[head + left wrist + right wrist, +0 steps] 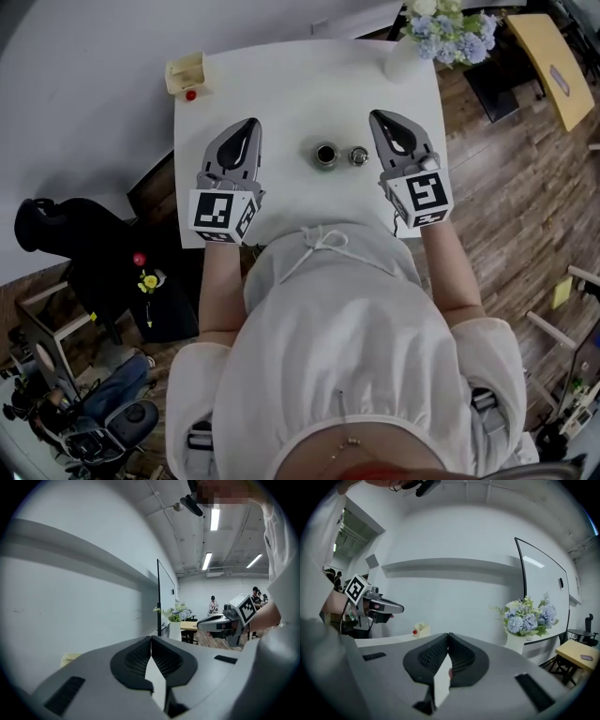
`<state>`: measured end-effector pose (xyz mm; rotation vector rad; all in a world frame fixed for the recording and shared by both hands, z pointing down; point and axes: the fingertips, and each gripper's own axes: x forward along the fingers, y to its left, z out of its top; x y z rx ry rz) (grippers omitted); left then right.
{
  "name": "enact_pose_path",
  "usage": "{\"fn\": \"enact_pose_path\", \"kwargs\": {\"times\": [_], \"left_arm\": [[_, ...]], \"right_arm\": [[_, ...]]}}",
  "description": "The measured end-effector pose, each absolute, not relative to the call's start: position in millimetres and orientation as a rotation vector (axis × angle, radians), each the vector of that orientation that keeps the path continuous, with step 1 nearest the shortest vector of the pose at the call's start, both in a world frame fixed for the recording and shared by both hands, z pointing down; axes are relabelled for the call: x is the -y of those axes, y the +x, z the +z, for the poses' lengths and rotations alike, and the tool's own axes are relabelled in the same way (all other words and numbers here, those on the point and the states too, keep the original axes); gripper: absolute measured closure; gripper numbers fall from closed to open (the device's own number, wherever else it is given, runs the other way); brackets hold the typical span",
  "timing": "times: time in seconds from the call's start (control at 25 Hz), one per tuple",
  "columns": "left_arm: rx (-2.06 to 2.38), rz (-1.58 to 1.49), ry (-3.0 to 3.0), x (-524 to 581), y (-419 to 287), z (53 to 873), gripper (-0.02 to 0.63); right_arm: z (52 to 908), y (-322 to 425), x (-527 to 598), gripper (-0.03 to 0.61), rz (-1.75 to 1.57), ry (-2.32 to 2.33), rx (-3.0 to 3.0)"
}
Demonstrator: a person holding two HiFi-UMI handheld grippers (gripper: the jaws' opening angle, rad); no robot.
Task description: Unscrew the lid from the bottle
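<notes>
At the table's 10 o'clock corner sits a small cream box with a red knob.

The left gripper is at about 5 o'clock from that box. It hangs over the table's left half with its tip aimed toward 1 o'clock. Its own view looks out across the room rather than down, so it is held close to level. Its jaws are pressed tip to tip with nothing between them. Its marker cube sits at the 6 o'clock end, where the left forearm reaches straight out from the person's body.

The bottle stands upright on the table at 3 o'clock from the left gripper, mouth open. The lid is off and lies on the table just beside the bottle, at its 3 o'clock. Neither gripper touches either one.

The right gripper mirrors the left at the lid's 3 o'clock, raised over the table and aimed toward 11 o'clock, also near level. Its jaws are closed on themselves and hold nothing. Its cube is at the rear, with the right forearm behind it.

Flowers stand at the table's 1 o'clock corner.
</notes>
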<state>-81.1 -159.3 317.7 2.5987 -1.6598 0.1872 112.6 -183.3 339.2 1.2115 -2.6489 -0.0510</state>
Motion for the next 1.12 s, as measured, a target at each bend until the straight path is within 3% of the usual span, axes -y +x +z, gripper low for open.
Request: {"fn": "enact_pose_path", "kwargs": {"times": [1.12], "left_arm": [[1.566,0.153,2.627,150.0,-68.7,310.4,0.594]], "right_arm": [[337.3,119.9,168.0,0.577,0.026,1.271,2.666]]}}
